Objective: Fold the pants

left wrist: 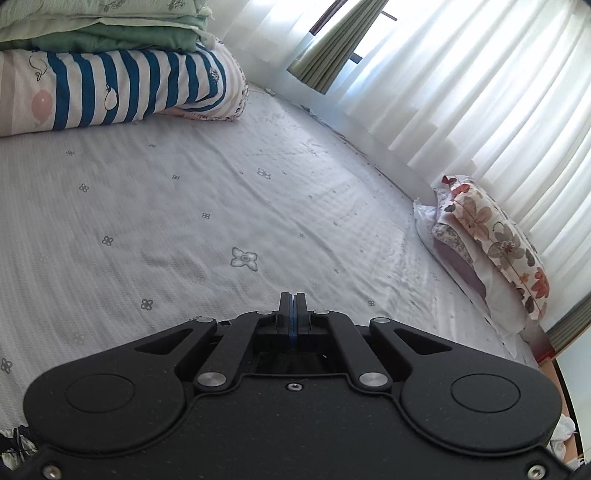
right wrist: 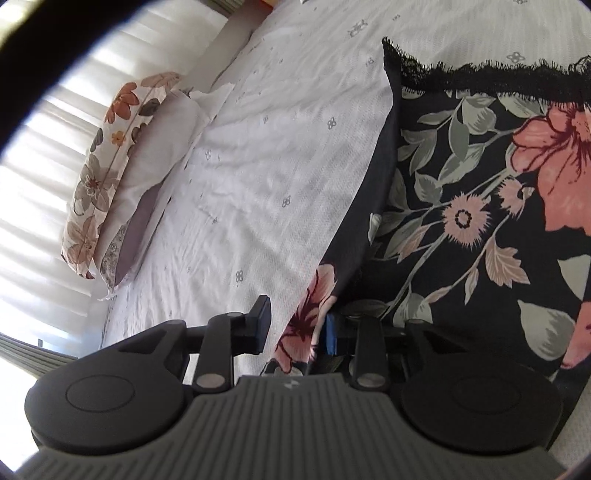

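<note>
The pants (right wrist: 480,206) are black with pink flowers, grey leaves and a black lace hem. They lie on the white bed sheet (right wrist: 258,177) at the right of the right wrist view. My right gripper (right wrist: 295,325) is open, rolled sideways, and an edge of the pants lies between its two fingers. One finger (right wrist: 263,314) is over the sheet, the other sits under the cloth. My left gripper (left wrist: 292,306) is shut and empty above the bare sheet (left wrist: 184,206). A scrap of the pants (left wrist: 14,443) shows at the bottom left corner of the left wrist view.
A striped pillow (left wrist: 110,92) with folded green blankets (left wrist: 103,29) on it lies at the far left of the bed. Floral pillows (left wrist: 491,240) lie by the white curtains (left wrist: 480,81); they also show in the right wrist view (right wrist: 110,177).
</note>
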Available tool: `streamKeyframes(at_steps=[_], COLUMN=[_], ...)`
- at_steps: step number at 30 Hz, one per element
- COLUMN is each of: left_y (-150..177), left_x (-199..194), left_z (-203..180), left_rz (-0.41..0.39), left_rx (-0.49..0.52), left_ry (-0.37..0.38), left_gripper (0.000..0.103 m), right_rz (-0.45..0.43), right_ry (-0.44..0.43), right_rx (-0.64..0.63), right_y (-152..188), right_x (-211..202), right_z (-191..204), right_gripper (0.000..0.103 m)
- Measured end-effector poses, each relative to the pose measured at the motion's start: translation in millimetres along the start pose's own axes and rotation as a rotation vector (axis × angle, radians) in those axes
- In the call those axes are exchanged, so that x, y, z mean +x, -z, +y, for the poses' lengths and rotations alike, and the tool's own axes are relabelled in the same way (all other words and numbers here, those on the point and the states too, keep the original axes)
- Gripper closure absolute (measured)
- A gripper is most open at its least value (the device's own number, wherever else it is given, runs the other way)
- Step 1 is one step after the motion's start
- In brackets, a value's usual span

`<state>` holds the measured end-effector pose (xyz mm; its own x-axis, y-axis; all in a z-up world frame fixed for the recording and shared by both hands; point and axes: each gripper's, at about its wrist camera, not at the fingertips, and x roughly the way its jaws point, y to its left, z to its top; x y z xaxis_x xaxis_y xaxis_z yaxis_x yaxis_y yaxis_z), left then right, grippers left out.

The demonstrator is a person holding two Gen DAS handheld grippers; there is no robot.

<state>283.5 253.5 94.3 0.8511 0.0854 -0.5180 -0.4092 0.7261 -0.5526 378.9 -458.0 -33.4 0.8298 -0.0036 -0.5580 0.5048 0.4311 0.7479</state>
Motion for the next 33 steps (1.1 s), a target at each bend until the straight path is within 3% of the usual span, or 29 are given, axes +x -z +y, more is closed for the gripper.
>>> streamKeyframes(at_steps=[7,13,21,26,33], left_y=[-2.5,-0.6,16.8,33.8,60.8], left_x=[-11.4,-24.7,-67.0,-107.0,-150.1], left_z=[-0.6,1.5,7.4,29.8,74.9], left_rz=[-0.016,-0.009,-0.003,0.032,0.081], left_rx=[0.022,0.028,0.081,0.084,0.135], left_ry=[-0.004,-0.004,-0.005,0.003,-0.081], left_gripper=[0.103,0.103,0.103,0.103,0.103], right_rz=[-0.088,-0.144,-0.22,-0.228,-0.177], right_ry=[0.056,0.135,0.237,0.277,0.328], right_rx=[0.009,-0.134,-0.363,-0.42,-0.385], right_y=[-18.2,-22.1,-25.9,-15.7,10.2], right_x=[-11.7,-50.4,-150.2,-224.4,-299.3], right_z=[-10.4,3.5,20.9,-11.0,-87.4], right_gripper=[0.1,0.101,0.101,0.101,0.101])
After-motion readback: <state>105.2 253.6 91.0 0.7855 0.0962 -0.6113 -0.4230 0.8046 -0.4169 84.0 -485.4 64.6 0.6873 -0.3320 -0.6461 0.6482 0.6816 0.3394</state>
